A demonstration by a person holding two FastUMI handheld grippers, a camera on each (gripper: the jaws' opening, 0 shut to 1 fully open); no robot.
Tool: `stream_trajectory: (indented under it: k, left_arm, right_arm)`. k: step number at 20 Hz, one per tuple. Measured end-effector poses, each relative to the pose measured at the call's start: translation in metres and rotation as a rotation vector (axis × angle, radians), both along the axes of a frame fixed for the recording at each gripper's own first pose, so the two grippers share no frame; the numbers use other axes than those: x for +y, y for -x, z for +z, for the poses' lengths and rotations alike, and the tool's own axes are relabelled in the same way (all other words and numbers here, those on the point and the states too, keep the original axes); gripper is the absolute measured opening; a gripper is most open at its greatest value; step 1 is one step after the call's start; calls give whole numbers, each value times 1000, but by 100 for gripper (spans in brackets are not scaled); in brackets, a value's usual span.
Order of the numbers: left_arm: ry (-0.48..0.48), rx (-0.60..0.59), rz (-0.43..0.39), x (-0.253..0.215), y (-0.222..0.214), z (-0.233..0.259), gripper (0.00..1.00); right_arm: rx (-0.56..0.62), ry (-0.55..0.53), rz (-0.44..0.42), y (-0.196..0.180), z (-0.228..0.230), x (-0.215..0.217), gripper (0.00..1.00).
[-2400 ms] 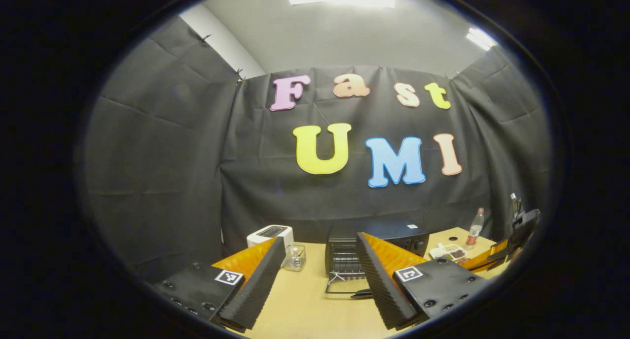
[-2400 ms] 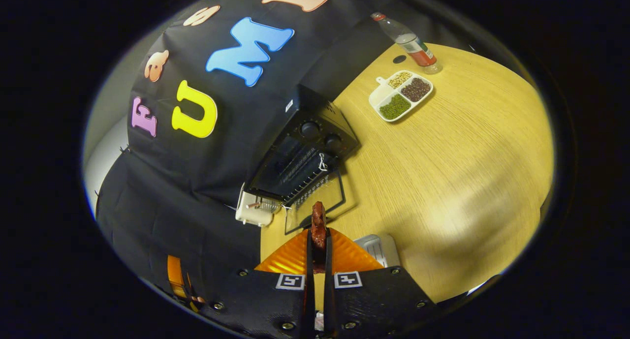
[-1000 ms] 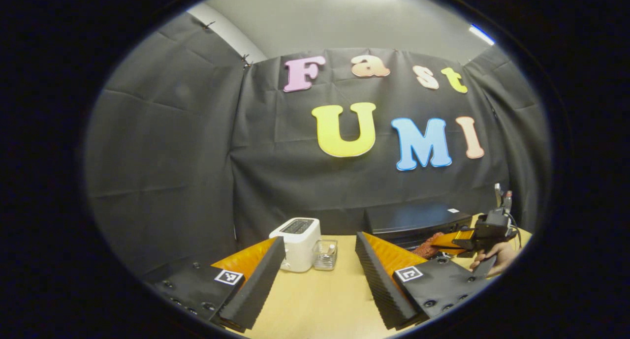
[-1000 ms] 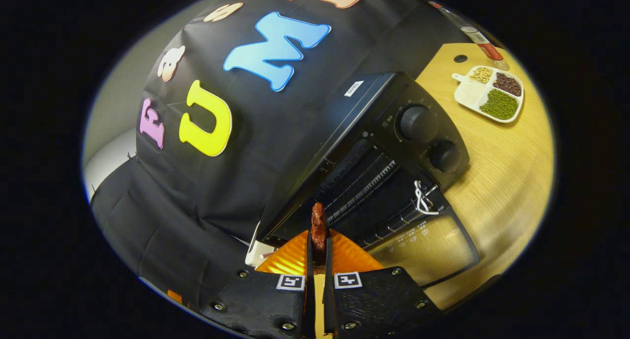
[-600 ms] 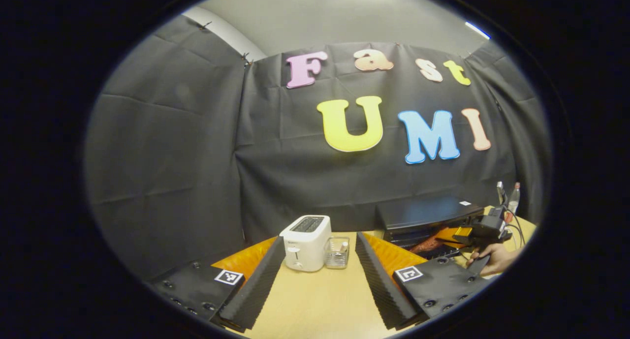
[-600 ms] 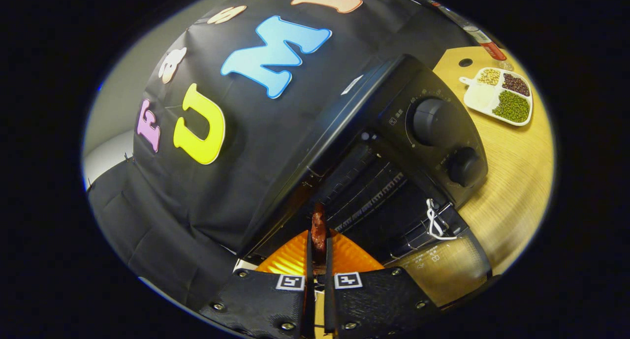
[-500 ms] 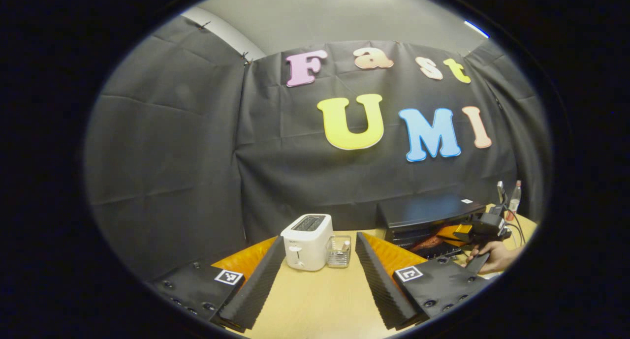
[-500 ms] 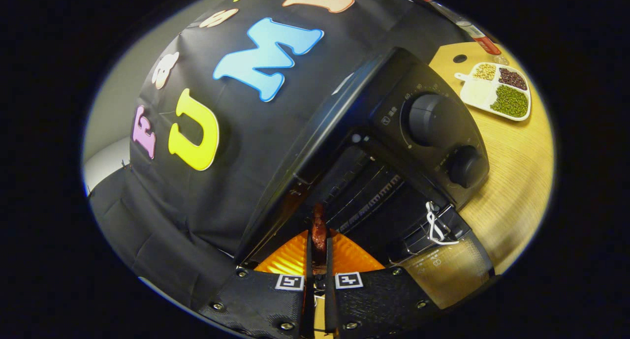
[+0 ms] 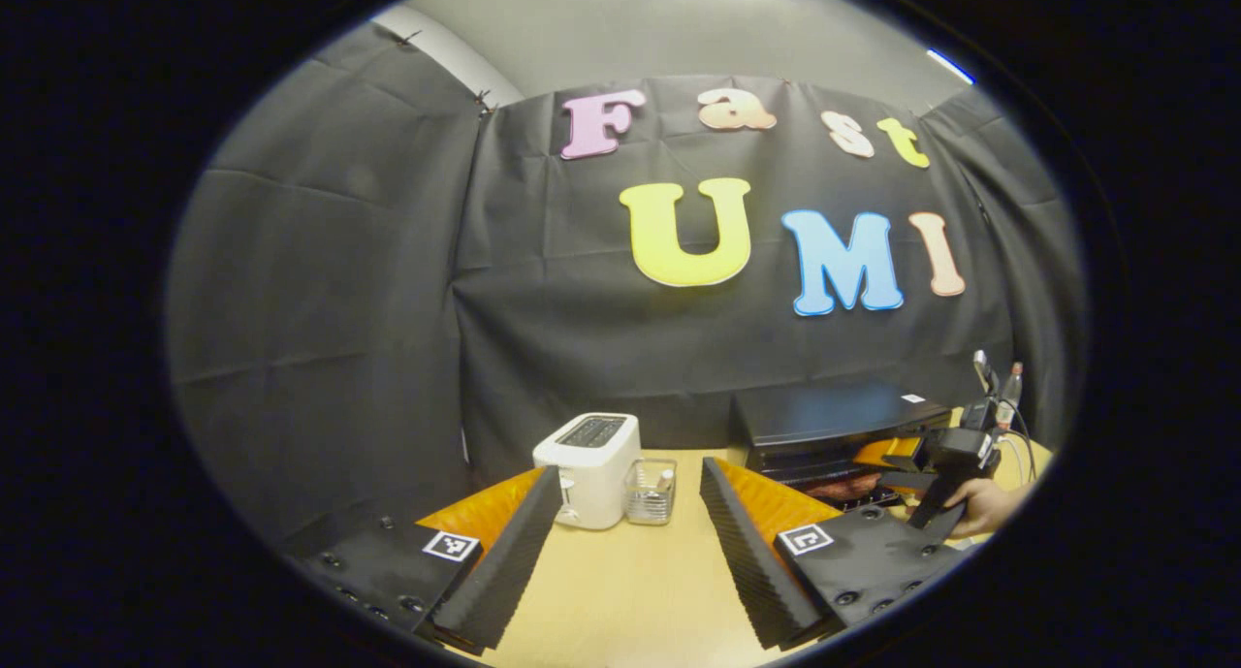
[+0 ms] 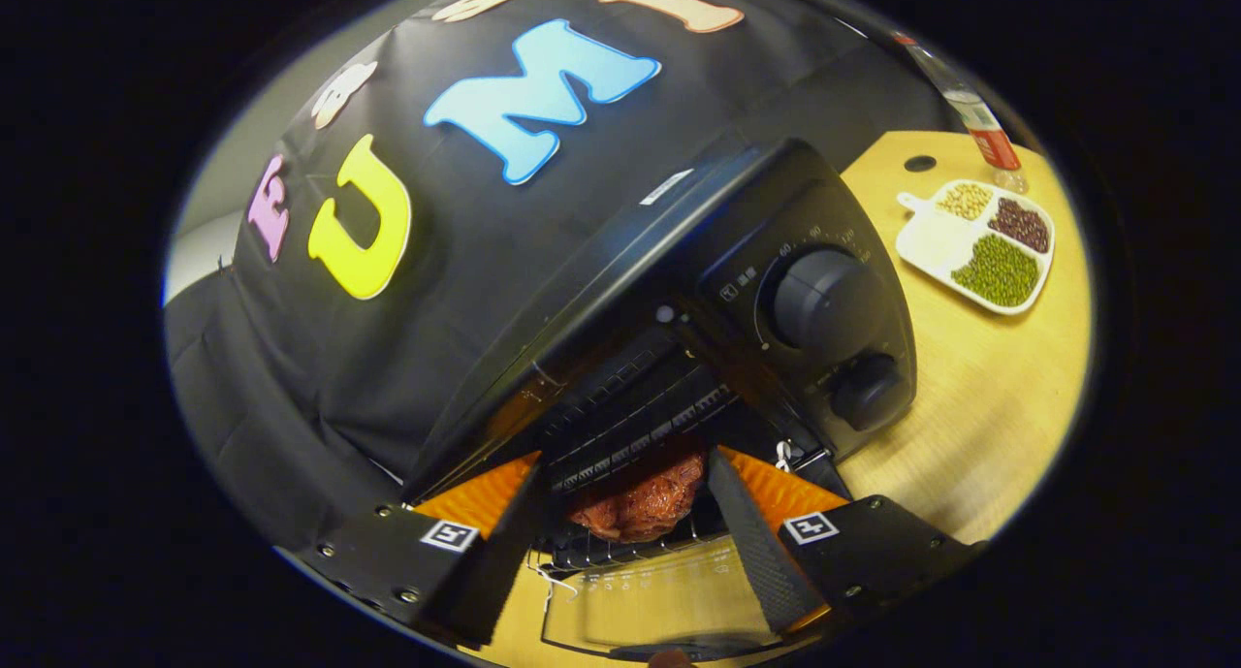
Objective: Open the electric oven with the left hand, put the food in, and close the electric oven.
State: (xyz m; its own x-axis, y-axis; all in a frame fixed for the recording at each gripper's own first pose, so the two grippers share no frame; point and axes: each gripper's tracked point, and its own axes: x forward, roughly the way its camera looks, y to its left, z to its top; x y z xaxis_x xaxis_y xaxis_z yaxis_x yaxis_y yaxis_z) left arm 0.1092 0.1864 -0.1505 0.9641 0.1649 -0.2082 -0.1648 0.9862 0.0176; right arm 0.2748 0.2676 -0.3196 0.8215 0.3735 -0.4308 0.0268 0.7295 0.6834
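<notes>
Since the frame half a second earlier, the right gripper [image 10: 620,523] has spread its fingers and let go of the food [image 10: 640,498], a reddish-brown glazed piece of meat that now rests on the wire rack [image 10: 630,552] just inside the mouth of the electric oven [image 10: 679,290]. Both fingers stand apart from the food, one on each side, with no contact visible. The oven door [image 10: 659,605] lies folded down, flat in front of the cavity.

In the left gripper view, the left gripper [image 9: 630,532] hangs released and empty above the wooden table [image 9: 630,600], near a white toaster [image 9: 591,469] and a small clear container [image 9: 650,491]; the oven sits off to its right.

Handling judgement: the meat looks soft, glossy and probably slippery, and light; it needs no further hold. The door is the next item to handle. It appears rigid, hinged at the bottom, with a glass panel; take it by the front edge or handle and lift evenly.
</notes>
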Motion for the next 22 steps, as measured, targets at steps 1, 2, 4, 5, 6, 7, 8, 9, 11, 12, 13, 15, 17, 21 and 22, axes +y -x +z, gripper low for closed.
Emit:
stream_trajectory:
  k: [1,2,4,5,6,7,8,9,11,12,13,15,17,21,22]
  left_arm:
    - [3,0,-8,-5,-2,0,96]
    - [3,0,-20,-11,-3,-2,100]
    - [-5,-5,-48,-23,-6,-1,98]
    - [-7,-6,-62,-31,-8,-1,95]
    - [-5,-5,-75,-39,-9,-2,93]
    - [4,-1,-87,-47,-11,-5,96]
    - [18,4,-97,-55,-11,-9,96]
    - [36,10,-109,-65,-11,-12,96]
    - [64,26,-136,-87,-9,-20,96]
    - [68,36,-151,-97,-9,-26,96]
    - [67,49,-165,-107,-8,-32,94]
    - [67,80,-196,-127,-6,-48,96]
    - [86,111,-226,-147,-6,-63,96]
    - [118,170,-274,-179,-8,-91,92]
    - [121,188,-281,-185,-9,-100,92]
  right_arm:
    - [-12,19,7,3,6,-3,97]
    - [-30,38,15,6,13,-8,97]
    - [-66,82,33,15,27,-17,98]
    - [-83,96,47,21,36,-20,98]
    - [-99,113,56,27,44,-25,98]
    - [-121,131,66,34,54,-29,98]
    - [-141,151,69,41,64,-36,98]
    - [-163,169,74,49,74,-42,98]
    - [-203,201,78,65,94,-56,98]
    - [-226,224,73,73,104,-64,98]
    - [-249,244,68,81,113,-72,98]
    - [-290,295,60,97,129,-90,98]
    - [-315,352,48,112,140,-110,98]
    - [-317,391,28,139,156,-141,97]
    - [-319,389,29,147,161,-145,97]
